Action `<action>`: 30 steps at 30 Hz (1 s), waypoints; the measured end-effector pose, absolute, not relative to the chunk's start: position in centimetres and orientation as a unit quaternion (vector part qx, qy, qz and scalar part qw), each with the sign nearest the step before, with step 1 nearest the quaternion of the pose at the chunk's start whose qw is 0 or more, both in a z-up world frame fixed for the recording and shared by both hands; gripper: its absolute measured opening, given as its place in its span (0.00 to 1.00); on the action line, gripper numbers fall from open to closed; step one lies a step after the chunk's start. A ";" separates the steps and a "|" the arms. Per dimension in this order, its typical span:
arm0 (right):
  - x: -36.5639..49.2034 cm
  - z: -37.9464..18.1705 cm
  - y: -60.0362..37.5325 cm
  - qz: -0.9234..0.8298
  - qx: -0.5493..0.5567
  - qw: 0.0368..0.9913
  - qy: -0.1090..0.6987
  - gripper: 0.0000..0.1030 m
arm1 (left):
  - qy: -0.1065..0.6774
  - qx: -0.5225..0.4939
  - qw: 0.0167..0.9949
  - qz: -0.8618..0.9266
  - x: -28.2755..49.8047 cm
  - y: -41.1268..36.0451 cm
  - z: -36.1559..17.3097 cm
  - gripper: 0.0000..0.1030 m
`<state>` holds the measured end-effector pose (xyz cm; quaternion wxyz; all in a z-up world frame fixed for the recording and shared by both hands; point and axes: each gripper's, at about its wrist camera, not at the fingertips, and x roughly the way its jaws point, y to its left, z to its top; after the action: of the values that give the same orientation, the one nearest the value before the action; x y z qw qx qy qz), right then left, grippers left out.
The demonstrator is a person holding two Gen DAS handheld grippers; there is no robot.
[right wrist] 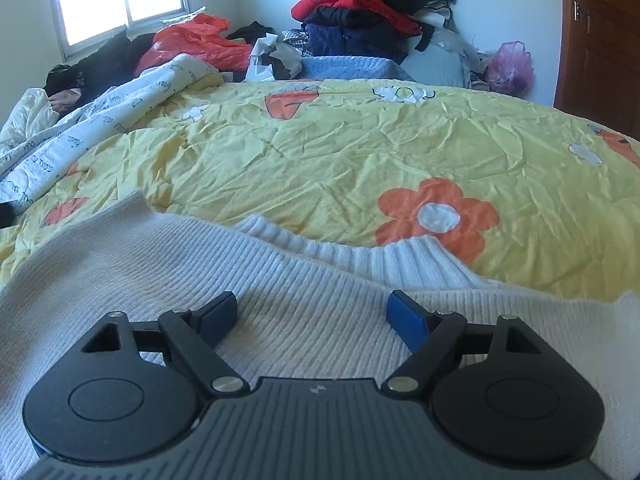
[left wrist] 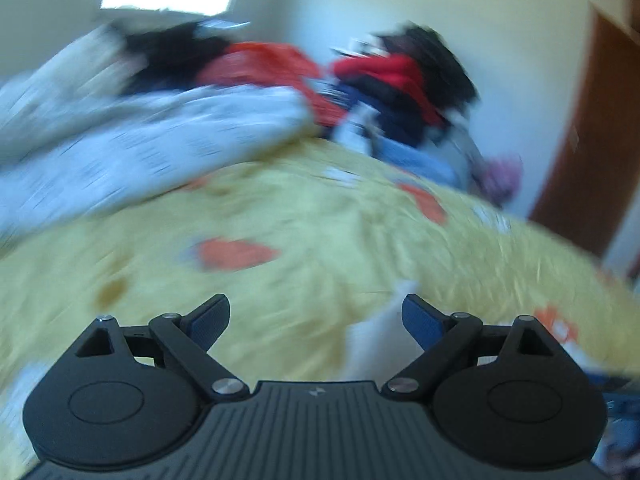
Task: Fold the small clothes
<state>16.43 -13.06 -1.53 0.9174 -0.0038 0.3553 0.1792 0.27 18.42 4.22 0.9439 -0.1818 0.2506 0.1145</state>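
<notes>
right gripper (right wrist: pixel 310 312) jaws wide, empty over white knit sweater (right wrist: pixel 280 280) | left gripper (left wrist: pixel 316 316) spread, empty | risk: we pinch one layer, fold slips

No legible wording: only unreadable cursive script on the white sheet (right wrist: pixel 100 120).

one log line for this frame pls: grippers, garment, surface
left gripper: open, empty, view blurred | right gripper: open over white sweater | sweater: flat on yellow bedspread
</notes>
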 end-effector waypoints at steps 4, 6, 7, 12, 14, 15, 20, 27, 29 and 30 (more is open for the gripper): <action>16.5 -1.5 -13.1 0.184 0.000 0.916 0.356 0.84 | 0.263 -0.358 0.889 0.107 -7.1 21.6 2.0 0.91; 16.4 -1.5 -13.1 0.184 0.001 0.917 0.355 0.84 | 0.273 -0.398 0.870 0.097 -9.2 21.1 0.8 0.91; 16.4 -1.5 -13.1 0.184 0.000 0.917 0.355 0.84 | 0.280 -0.419 0.859 0.087 -9.9 20.6 0.2 0.91; 16.3 -1.5 -13.2 0.185 0.005 0.917 0.354 0.84 | 0.308 -0.444 0.840 0.055 -9.5 18.5 -1.6 0.91; 16.3 -1.4 -13.3 0.185 0.010 0.917 0.353 0.84 | 0.314 -0.440 0.840 0.049 -8.4 18.1 -1.5 0.90; 16.2 -1.4 -13.4 0.185 0.011 0.917 0.353 0.84 | 0.317 -0.440 0.839 0.048 -7.8 18.0 -1.4 0.90; 16.2 -1.4 -13.6 0.187 0.021 0.917 0.351 0.85 | 0.349 -0.392 0.848 0.075 -5.8 16.7 -1.3 0.35; 16.2 -1.4 -14.2 0.196 0.041 0.915 0.350 0.87 | 0.330 -0.349 0.872 0.099 -6.7 14.8 1.0 0.27; 16.4 -1.4 -14.6 0.202 0.055 0.913 0.350 0.87 | 0.305 -0.284 0.905 0.084 -6.8 12.0 3.7 0.27; 16.4 -1.4 -14.8 0.205 0.066 0.912 0.350 0.87 | 0.292 -0.242 0.923 0.067 -6.8 10.1 5.0 0.27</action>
<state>16.42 -14.84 -1.42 0.9116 0.0656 0.3503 0.2048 -6.79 10.06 4.98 0.9228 -0.2424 0.2918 0.0671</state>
